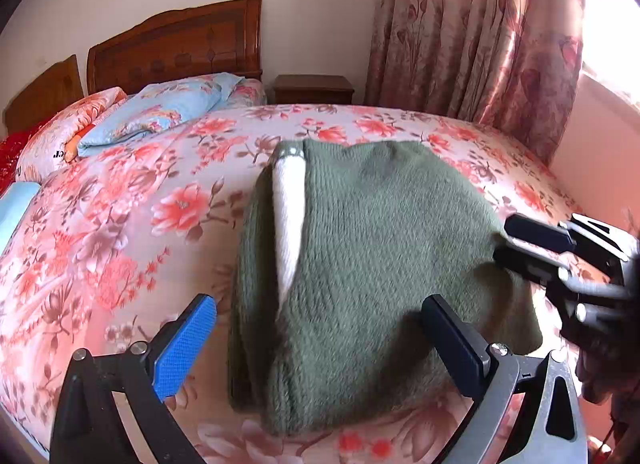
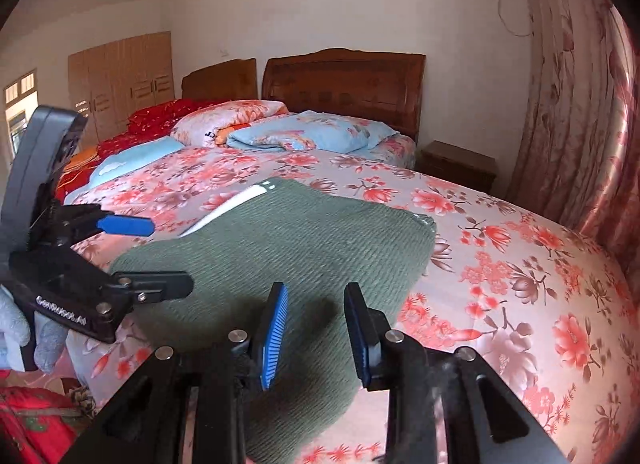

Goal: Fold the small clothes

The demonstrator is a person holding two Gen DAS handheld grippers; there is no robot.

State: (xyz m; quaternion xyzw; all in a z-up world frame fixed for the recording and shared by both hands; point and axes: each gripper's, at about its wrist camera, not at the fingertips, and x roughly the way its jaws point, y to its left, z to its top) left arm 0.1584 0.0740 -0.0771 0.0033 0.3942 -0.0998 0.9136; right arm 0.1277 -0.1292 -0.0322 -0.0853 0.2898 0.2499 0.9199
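Near the bed's [image 1: 120,192] foot edge: folded green sweater [image 1: 360,248], long axis toward the headboard. Left gripper [image 1: 320,340] jaws wide, empty; right gripper [image 2: 316,336] jaws parted (nothing pinched), at its near corner.

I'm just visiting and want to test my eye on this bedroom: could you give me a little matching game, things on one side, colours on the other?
Things:
1. sweater
2. headboard
3. pillow
4. curtain

Colours:
A. light blue with flowers
B. dark green knit
C. pink with a leaf pattern
D. brown wood

Pairs: 1-B, 2-D, 3-A, 4-C
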